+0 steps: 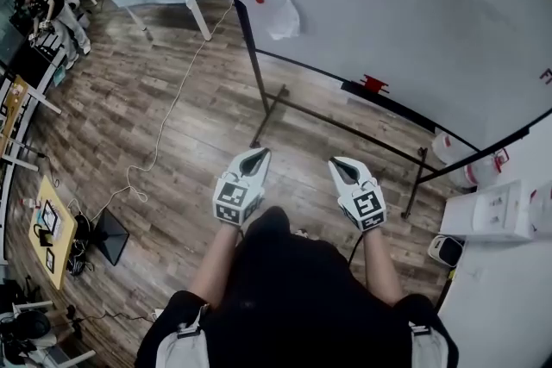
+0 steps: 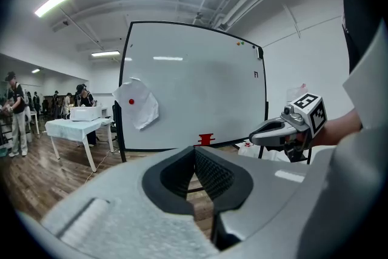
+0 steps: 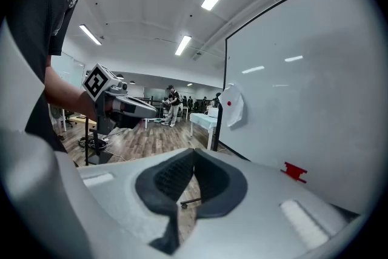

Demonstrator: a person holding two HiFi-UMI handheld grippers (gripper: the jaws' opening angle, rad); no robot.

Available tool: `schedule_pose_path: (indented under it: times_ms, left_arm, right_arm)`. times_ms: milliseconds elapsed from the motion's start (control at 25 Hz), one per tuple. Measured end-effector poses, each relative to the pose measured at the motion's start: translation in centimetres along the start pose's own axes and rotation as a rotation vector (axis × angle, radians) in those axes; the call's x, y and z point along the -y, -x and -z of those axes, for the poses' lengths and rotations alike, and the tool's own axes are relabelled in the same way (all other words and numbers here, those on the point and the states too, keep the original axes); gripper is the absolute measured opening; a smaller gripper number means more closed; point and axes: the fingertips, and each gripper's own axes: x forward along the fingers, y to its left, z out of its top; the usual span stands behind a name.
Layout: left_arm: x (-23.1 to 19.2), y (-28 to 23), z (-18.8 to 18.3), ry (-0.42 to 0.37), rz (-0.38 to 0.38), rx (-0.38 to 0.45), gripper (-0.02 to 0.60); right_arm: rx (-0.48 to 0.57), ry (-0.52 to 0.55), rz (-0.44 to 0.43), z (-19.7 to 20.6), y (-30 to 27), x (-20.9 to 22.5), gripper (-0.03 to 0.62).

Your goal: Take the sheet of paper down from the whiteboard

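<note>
Both jaw pairs were pressed together, empty; crumpled white paper sheet (image 1: 278,13), at left edge of black-framed whiteboard (image 1: 414,13), hung well ahead, nearer L gripper (image 1: 252,159) than R gripper (image 1: 347,170).

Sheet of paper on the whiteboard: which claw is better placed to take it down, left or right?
Probably the left claw: the sheet of paper hangs at the whiteboard's left edge, on its side. The right claw, also shut and empty, sits farther.
</note>
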Motion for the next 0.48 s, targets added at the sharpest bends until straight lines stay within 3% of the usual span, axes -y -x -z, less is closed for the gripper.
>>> schedule_pose_path:
  times_ms: [480]
  left_arm:
    - [-4.4,-3.3,0.1,0.043,0.023,0.009,0.011]
  right_arm:
    - [-0.051,-0.014,0.007,0.0,-4.5,1.9,0.005]
